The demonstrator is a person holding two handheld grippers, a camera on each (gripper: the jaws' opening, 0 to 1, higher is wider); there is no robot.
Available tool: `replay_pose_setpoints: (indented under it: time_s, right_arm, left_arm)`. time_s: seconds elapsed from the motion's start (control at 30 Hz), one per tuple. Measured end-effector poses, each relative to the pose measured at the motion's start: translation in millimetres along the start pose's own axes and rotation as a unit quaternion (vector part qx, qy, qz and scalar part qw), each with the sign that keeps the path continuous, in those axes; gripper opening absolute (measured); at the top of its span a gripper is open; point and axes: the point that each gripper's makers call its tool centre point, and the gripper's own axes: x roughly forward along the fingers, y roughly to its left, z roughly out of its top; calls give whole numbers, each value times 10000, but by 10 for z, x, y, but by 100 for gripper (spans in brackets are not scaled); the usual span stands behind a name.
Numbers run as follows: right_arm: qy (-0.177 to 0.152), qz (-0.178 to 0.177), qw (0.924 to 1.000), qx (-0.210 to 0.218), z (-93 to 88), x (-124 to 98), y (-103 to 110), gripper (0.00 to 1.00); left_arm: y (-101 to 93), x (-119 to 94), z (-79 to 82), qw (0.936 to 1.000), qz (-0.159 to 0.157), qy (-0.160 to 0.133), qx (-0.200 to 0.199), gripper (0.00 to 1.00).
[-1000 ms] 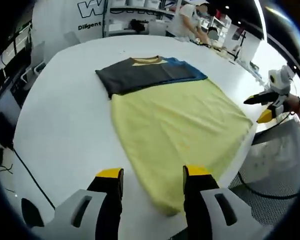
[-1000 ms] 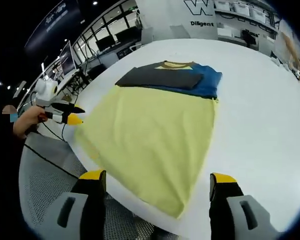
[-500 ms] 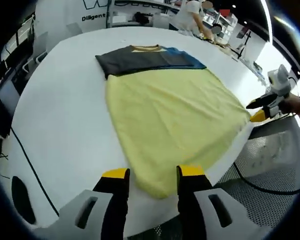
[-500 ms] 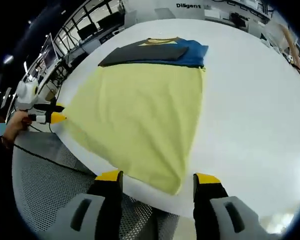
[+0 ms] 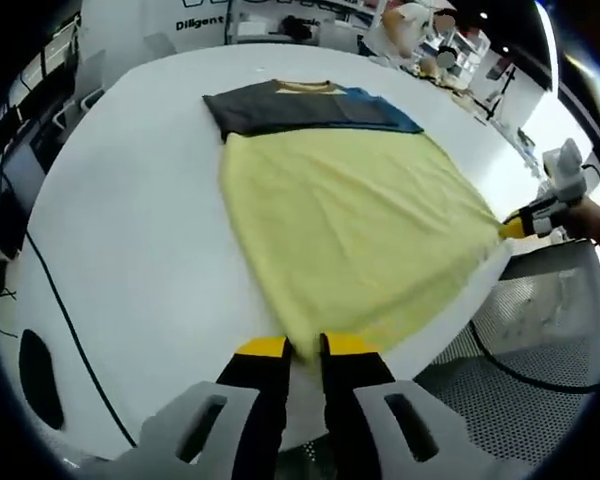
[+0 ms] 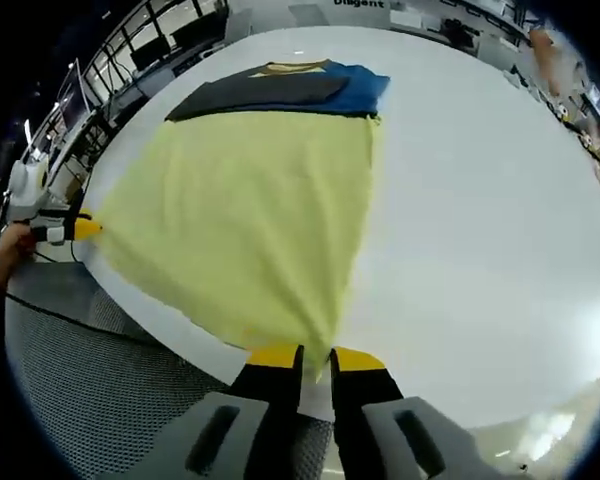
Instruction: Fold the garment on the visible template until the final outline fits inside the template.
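Observation:
A garment (image 5: 350,220) lies flat on the white round table (image 5: 130,230): a wide yellow body with a dark grey and blue folded band at its far end. In the left gripper view my left gripper (image 5: 306,348) is shut on the near yellow hem corner at the table's edge. My right gripper (image 5: 508,229) shows at the right, pinching the other hem corner. In the right gripper view the garment (image 6: 250,190) spreads away from my right gripper (image 6: 316,357), shut on its corner. The left gripper (image 6: 85,227) is at the far left corner, with a hand behind it.
The table (image 6: 480,200) drops off just under both grippers onto a grey perforated floor (image 6: 90,400). A black cable (image 5: 70,340) runs along the table's left side. A person (image 5: 405,25) works at a bench beyond the far rim, near shelves.
Both grippers have come down to the hem and their jaws have gone from wide open to shut on the two yellow corners. The garment has not visibly shifted.

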Motion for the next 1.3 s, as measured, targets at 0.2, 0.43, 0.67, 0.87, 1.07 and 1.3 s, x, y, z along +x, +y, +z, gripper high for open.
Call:
replay_pose_setpoints:
  time_s: [0.2, 0.43, 0.67, 0.87, 1.07, 1.3]
  right_arm:
    - [-17, 78, 10000, -43, 8, -12, 34, 0]
    - [48, 128, 9999, -21, -51, -101, 27, 0]
    - [288, 216, 9993, -128, -124, -135, 59, 0]
    - [558, 169, 9973, -445, -196, -184, 90, 0]
    - [764, 189, 9959, -434, -254, -234, 130, 0]
    - [592, 276, 9976, -226, -149, -330, 106, 0]
  left_arm:
    - [-36, 10, -14, 9998, -6, 201, 41, 3]
    - [-87, -61, -78, 9986, -53, 495, 195, 3]
    - [-112, -93, -206, 9955, -50, 828, 469, 3]
    - [-161, -134, -322, 9926, -95, 1011, 670, 3]
    - [-184, -173, -383, 9906, -91, 1221, 615, 3]
    - [-185, -248, -282, 9907, -130, 1180, 666, 3]
